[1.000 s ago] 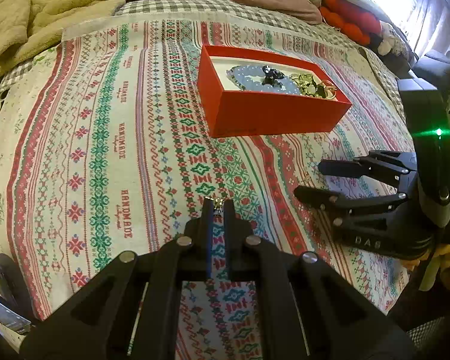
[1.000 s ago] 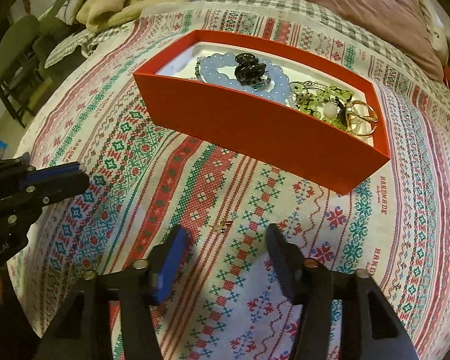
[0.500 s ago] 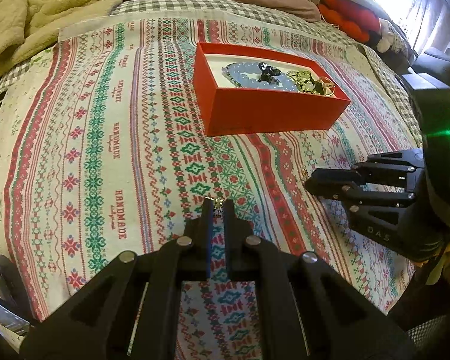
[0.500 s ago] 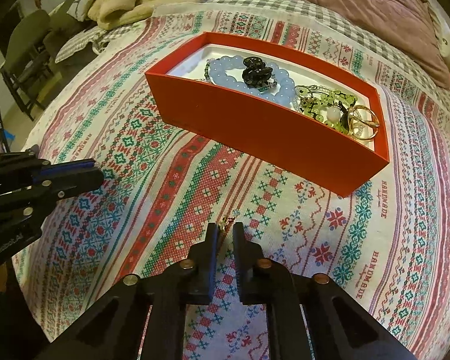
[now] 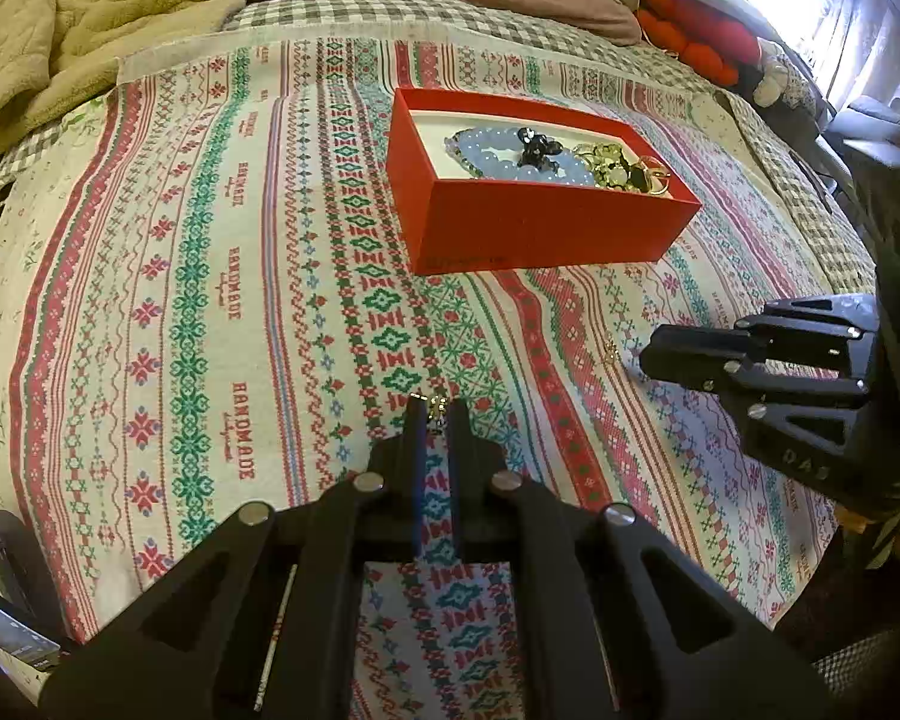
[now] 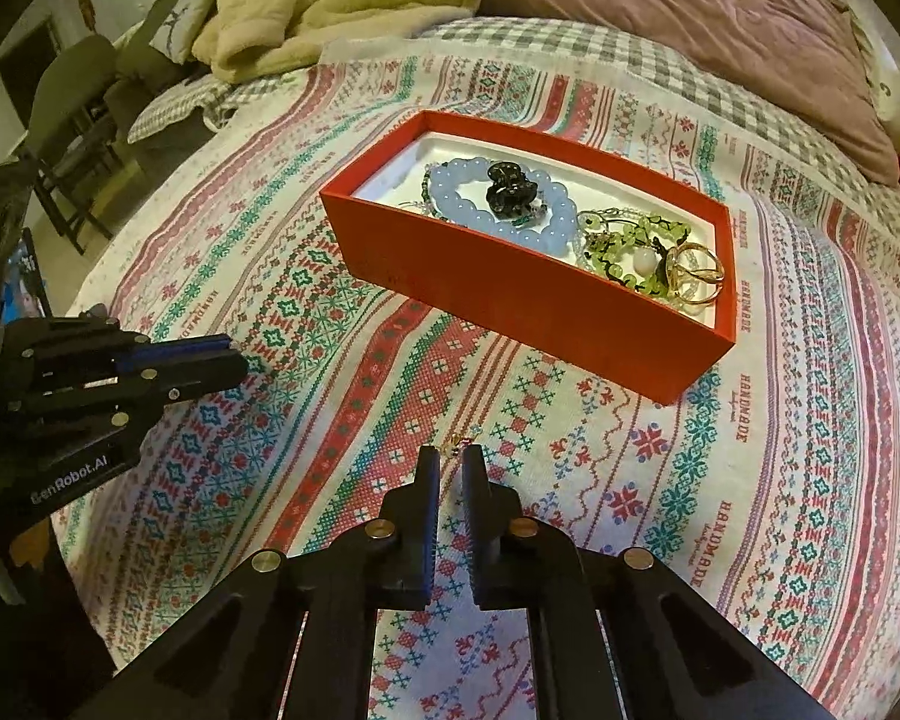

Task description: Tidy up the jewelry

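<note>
A red box [image 5: 540, 228] [image 6: 510, 282] sits on the patterned bedspread. It holds a blue bead bracelet [image 6: 546, 222], a black charm [image 6: 510, 189], green beads [image 6: 636, 240] and gold rings [image 6: 696, 276]. In front of the box my left gripper [image 5: 435, 409] is shut, and a tiny silvery earring [image 5: 435, 402] peeks from its tips. My right gripper [image 6: 450, 456] is shut on a tiny gold earring [image 6: 459, 441] just above the cloth. Each gripper also shows from the side in the other's view: the right gripper [image 5: 645, 355] and the left gripper [image 6: 240, 361].
A beige quilt [image 5: 90, 18] and a mauve pillow [image 6: 720, 18] lie at the head of the bed behind the box. Red cushions [image 5: 696, 30] sit at the far right. Dark chairs [image 6: 72, 114] stand beyond the bed's left edge.
My right gripper's jaws went from wide apart around the small gold earring to shut on it. The left gripper has stayed where it was, still shut.
</note>
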A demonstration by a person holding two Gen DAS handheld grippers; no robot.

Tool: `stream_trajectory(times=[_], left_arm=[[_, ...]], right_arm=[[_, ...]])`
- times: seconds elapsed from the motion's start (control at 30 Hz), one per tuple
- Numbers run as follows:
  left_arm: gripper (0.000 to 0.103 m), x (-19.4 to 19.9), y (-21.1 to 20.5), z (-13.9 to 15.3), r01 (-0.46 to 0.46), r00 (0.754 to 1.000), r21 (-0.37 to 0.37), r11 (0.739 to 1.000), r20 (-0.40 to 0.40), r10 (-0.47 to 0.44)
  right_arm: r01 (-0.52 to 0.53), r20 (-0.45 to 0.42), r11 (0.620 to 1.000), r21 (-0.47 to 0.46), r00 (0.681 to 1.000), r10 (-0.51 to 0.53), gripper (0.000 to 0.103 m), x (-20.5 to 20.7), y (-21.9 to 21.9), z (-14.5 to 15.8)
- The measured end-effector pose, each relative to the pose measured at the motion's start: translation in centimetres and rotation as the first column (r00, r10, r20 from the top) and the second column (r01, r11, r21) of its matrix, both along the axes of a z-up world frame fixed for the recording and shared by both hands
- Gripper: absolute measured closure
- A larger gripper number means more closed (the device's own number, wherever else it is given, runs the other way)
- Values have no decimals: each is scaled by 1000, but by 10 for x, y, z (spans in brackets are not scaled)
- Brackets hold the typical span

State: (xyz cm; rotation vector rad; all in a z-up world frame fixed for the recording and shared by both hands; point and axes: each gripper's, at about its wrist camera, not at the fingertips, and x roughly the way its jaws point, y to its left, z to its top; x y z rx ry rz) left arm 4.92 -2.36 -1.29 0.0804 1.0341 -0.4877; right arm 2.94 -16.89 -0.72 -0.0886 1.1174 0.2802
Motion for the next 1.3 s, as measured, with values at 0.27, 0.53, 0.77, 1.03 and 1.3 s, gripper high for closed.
stream_trajectory(times=[0.27,0.53,0.77,1.03,1.3], left_arm=[[95,0,0,0,0,1000,0,1000,0,0],[95,-1,-1,0,0,1000,0,1000,0,0],[95,-1,-1,-1,0,1000,2,1000,-2,0],[95,-1,-4,0,1,1000,3,1000,-2,-1],[95,-1,-3,0,1,1000,3,1000,-2,-1]], right_arm=[[23,-9,1000,-19,1000,-24,52,2,-1,-14],[19,6,999,-29,1000,-19,31,3,7,-26],[-2,43,1000,11,999,2,32,5,0,-33],[-21,69,1000,8,997,21,48,2,0,-32],[-36,68,999,6,997,36,60,3,2,-30]])
